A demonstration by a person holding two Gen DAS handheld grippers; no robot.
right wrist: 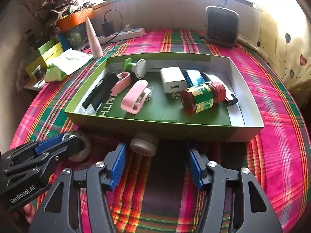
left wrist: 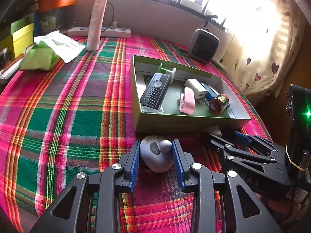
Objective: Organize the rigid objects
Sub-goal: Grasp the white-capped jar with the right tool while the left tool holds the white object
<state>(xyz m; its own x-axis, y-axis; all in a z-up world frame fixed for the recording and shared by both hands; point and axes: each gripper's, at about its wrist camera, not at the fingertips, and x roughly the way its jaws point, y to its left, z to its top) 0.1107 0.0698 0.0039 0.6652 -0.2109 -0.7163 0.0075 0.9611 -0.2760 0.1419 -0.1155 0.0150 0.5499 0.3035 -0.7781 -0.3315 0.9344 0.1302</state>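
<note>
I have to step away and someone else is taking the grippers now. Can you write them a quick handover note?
Left gripper: closed around the grey duck toy on the cloth just in front of the box; not yet lifted.
Right gripper: open, empty, low by the box's near wall, a small white spool just ahead of it.
Done: remote, charger, two pink clips, jar and suction hook lie in the box.
Left: box the duck, then the spool.

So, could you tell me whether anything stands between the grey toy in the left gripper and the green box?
Nothing visible does: the grey toy sits between the left gripper fingers, and only bare plaid cloth separates it from the green box wall ahead.
</note>
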